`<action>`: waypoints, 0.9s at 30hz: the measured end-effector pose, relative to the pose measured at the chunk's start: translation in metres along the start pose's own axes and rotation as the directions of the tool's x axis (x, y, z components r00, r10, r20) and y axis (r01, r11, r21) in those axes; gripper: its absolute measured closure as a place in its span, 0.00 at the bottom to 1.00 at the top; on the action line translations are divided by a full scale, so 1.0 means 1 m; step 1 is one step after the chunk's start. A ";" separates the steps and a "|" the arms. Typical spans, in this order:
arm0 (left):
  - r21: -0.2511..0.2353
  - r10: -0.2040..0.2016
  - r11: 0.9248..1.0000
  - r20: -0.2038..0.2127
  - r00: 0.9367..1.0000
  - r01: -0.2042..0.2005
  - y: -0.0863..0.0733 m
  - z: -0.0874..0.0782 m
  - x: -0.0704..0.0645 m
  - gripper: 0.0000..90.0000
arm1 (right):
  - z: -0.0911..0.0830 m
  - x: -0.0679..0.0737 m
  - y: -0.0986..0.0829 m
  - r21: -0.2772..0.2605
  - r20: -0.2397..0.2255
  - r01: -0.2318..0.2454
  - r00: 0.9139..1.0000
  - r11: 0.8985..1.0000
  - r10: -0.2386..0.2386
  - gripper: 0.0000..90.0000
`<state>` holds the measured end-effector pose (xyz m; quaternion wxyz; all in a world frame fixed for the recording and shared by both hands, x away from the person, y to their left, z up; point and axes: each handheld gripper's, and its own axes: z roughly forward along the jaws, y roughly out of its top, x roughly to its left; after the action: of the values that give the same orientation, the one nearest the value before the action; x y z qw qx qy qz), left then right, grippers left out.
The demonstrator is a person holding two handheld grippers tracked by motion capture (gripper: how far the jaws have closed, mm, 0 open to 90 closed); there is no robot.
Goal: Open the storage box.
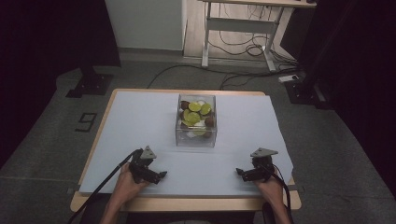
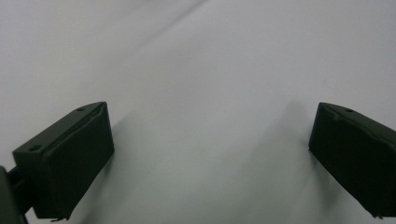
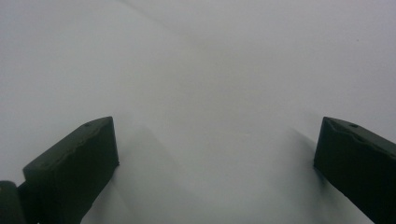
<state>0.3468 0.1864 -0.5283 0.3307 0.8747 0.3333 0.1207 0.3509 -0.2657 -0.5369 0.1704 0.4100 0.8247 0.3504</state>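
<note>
My left claw (image 1: 161, 175) rests low over the near edge of the table, jaws spread wide with nothing between them; in the left gripper view I see just the pale mat (image 2: 210, 93) between the two black pads. My right claw (image 1: 239, 171) is the same on the other side: jaws apart, empty, tips turned inward toward the middle. Both sit just above the mat, well apart from each other.

Beyond them, near the middle of the table (image 1: 93, 144) and closer to its far side, stands the clear box (image 1: 196, 138). Inside it lie green slices (image 1: 194, 107) that look like lime or kiwi, some dark brown round fruits (image 1: 209, 121), and something pale lower down that I cannot make out. The box is well apart from both claws, roughly midway between them.

I judge the reach for the box comes next, and that is where trouble could start. Its walls are smooth and see-through, so an edge is easy to misjudge, and a jaw bumping the rim could push or tip the box. The pieces are heaped together; closing on one slice may drag a neighbour out or squash soft fruit. Coming in with both claws at once, they could knock together over the narrow opening.
</note>
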 end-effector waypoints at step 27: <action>0.000 -0.008 1.000 -0.004 1.000 0.008 0.000 0.000 -0.001 0.00 | 0.000 0.000 0.000 0.003 0.001 -0.001 1.000 1.000 0.001 0.00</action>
<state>0.3463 0.1861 -0.5283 0.3305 0.8731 0.3373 0.1211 0.3510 -0.2653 -0.5366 0.1700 0.4110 0.8249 0.3488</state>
